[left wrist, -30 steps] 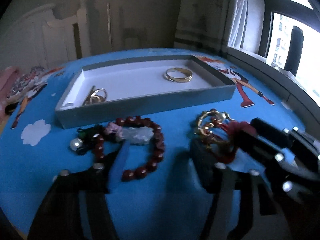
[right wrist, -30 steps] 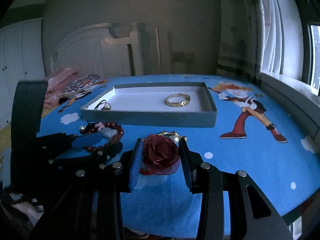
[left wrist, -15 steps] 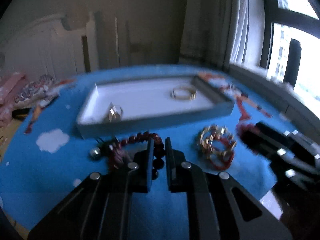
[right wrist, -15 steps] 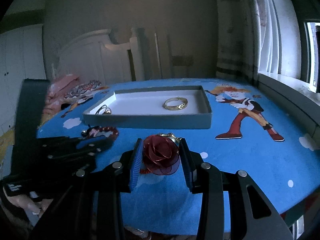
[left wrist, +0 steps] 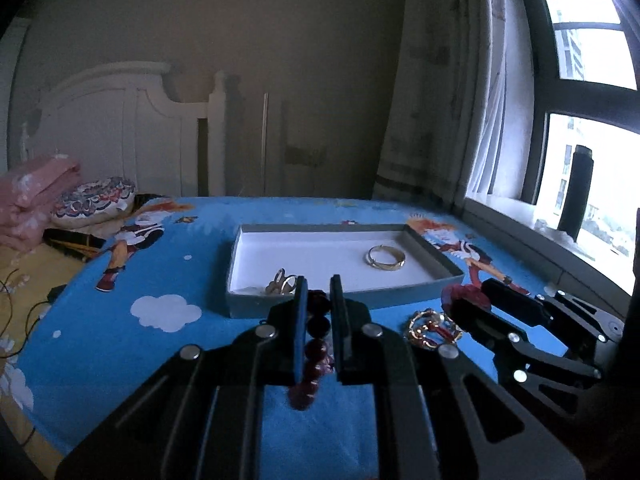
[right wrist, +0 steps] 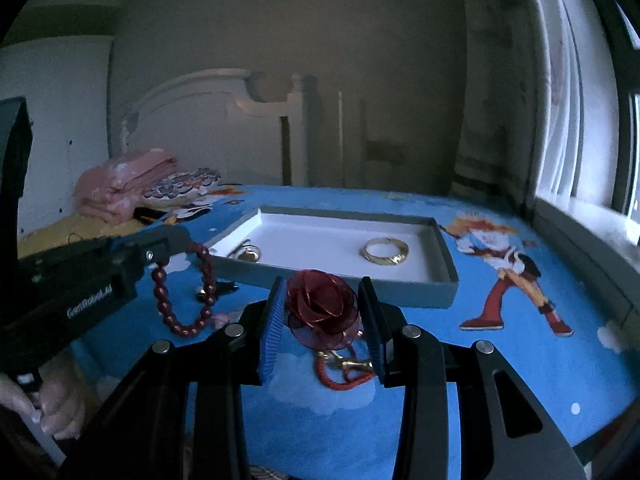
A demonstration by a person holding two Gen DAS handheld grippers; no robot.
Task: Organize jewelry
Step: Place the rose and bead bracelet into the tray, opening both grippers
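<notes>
My left gripper (left wrist: 318,292) is shut on a dark red bead bracelet (left wrist: 314,354) and holds it above the blue cloth; in the right wrist view the bracelet (right wrist: 188,296) hangs in a loop from it. My right gripper (right wrist: 322,292) is shut on a red wire rose (right wrist: 322,308), lifted, with a red and gold cord (right wrist: 344,368) hanging below. In the left wrist view the rose (left wrist: 460,296) shows at the right, above a gold and red bracelet (left wrist: 432,328). The grey tray (right wrist: 340,282) holds a gold bangle (right wrist: 386,250) and rings (right wrist: 246,252).
The blue cartoon cloth (left wrist: 160,312) covers the table. Pink folded bedding (right wrist: 120,184) and a patterned cushion (right wrist: 184,184) lie at the far left. A window sill (left wrist: 520,232) runs along the right. A small dark beaded piece (right wrist: 216,290) lies in front of the tray.
My left gripper has shut on the bead bracelet and lifted it off the cloth. My right gripper has risen with the rose, and the cord now hangs under it.
</notes>
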